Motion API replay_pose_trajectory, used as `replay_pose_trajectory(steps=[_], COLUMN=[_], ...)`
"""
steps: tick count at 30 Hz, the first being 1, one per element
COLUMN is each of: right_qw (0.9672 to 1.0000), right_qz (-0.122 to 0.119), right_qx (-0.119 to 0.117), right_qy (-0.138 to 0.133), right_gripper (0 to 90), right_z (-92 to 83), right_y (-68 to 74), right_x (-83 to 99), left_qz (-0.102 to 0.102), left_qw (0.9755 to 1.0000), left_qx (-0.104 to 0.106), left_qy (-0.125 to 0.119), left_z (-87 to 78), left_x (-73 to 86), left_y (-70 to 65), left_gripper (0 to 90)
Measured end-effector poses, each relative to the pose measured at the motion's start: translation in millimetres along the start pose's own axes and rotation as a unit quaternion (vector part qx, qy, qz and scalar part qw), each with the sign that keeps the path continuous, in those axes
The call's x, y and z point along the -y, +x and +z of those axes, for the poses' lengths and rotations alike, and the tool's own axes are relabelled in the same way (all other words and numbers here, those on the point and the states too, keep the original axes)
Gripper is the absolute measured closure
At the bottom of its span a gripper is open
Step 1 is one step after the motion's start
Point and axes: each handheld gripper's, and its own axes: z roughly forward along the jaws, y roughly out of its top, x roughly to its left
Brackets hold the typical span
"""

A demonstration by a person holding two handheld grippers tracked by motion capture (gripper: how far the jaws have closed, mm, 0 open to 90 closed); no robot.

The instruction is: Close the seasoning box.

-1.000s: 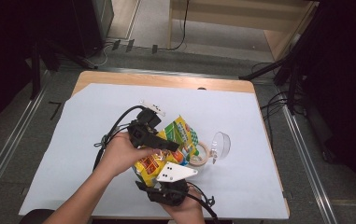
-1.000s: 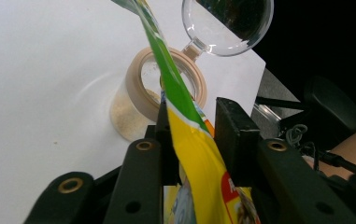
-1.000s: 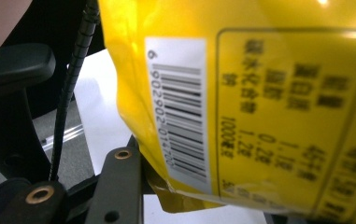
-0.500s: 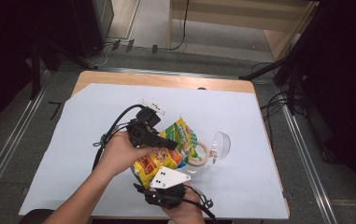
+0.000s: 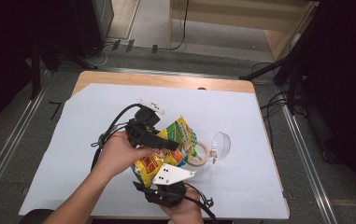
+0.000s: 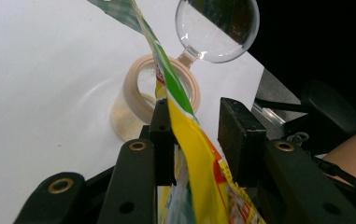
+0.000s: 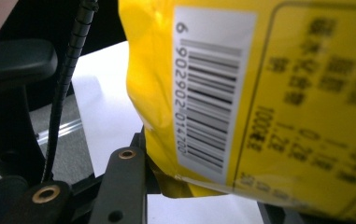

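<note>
One yellow snack bag (image 5: 166,149) hangs above the white-covered table (image 5: 63,154) between two grippers — the right gripper (image 5: 164,186) clamps its lower edge. The left gripper (image 6: 196,123), jaws just opening, straddles it with one pad clear. Beside it: one tape roll (image 5: 199,153), one clear lid (image 5: 221,144).

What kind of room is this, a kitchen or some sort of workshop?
Probably a lab recording bench: a table under white sheeting, cables on the floor, and handheld grippers working a yellow snack bag.

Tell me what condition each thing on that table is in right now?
Yellow snack bag: lifted off the table, held between both tongs.
Left tongs: jaws just opening, one pad against the bag's edge, the other apart.
Right tongs: around the bag's bottom; grip unclear.
Tape roll: lying flat.
Clear round lid: beside the roll, tilted up.
</note>
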Motion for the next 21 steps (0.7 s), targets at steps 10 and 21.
replay_pose_trajectory(steps=[10,21], right_qw=[0.9998,0.9997], right_qz=[0.016,-0.02], right_qx=[-0.008,0.001], right_qy=[-0.002,0.015], right_gripper=[64.0,61.4], right_z=[-0.8,2.5], right_y=[-0.6,5.2], right_x=[-2.5,-4.6], left_qz=[-0.002,0.004], left_qw=[0.9998,0.9999], left_qx=[-0.014,-0.013], left_qy=[0.01,0.01], left_z=[-1.3,-1.5], left_x=[-0.4,-1.8], left_y=[0.8,-0.8], left_gripper=[79.2,82.5])
